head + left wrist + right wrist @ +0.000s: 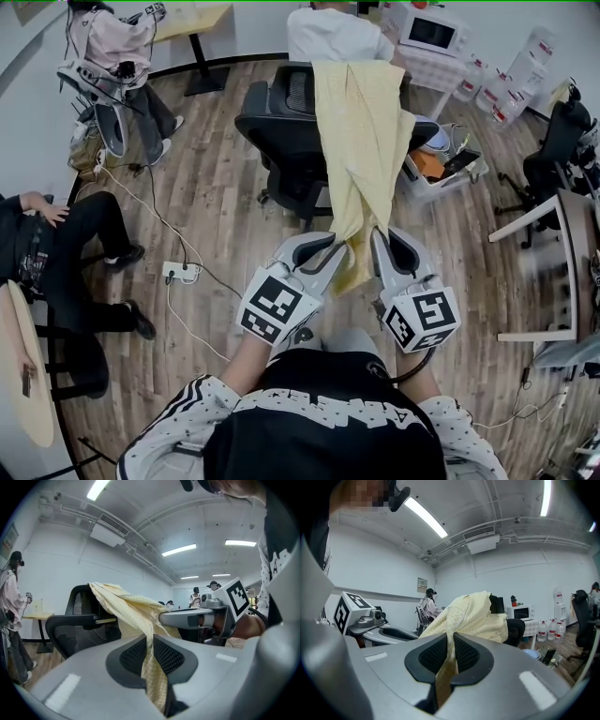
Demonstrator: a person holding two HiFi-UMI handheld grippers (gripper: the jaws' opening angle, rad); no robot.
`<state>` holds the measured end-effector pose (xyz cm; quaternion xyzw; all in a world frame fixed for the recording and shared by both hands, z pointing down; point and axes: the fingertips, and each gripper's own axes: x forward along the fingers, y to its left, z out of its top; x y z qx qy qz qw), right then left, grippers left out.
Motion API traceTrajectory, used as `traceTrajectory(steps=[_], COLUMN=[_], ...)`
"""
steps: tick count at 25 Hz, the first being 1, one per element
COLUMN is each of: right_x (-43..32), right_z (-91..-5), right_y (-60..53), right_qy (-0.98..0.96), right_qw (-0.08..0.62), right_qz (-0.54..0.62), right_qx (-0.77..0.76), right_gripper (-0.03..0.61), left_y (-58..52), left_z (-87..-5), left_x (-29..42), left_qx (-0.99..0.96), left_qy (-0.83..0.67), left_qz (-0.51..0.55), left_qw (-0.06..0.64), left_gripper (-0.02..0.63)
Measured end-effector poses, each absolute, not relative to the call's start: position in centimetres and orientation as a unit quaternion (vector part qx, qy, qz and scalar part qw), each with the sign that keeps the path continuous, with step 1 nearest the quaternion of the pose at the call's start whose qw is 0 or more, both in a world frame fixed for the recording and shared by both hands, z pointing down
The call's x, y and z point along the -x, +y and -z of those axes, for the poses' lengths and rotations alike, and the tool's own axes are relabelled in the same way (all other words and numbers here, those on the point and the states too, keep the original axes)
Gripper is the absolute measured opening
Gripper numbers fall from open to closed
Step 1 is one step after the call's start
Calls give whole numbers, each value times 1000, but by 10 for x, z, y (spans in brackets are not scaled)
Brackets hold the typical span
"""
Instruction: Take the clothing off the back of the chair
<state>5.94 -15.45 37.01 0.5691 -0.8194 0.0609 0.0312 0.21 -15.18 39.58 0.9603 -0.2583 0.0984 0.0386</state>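
Grippers: left gripper (323, 251) and right gripper (382, 246) each clamped on cloth (361, 131) draped over chair (277, 117) back.

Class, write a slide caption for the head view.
Left gripper and right gripper pinch pale yellow cloth draped over black office chair.

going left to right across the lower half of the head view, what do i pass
seated person in black → power strip on the floor → left gripper → right gripper → desk

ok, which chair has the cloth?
The centre chair: the yellow cloth drapes over its back. The right chair, also black, is bare.
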Motion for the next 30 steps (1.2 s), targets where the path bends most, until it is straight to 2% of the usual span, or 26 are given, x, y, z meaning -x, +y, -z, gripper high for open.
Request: traceTrajectory(steps=[16,30], right_x=[-73,-79], right_z=[-367,-367], right_y=[-140,-119], right_qy=[-830,-843], right_qw=[29,24], right_qz=[-66,-71], right_qx=[-553,-533], right_gripper=[37,37], left_y=[-134,-113], left_z=[-395,-395], left_x=[-26,-37], left_qx=[-960,-955], left_qy=[-256,-269], left_qz=[-99,-114], left_qw=[60,53], left_gripper=[34,34])
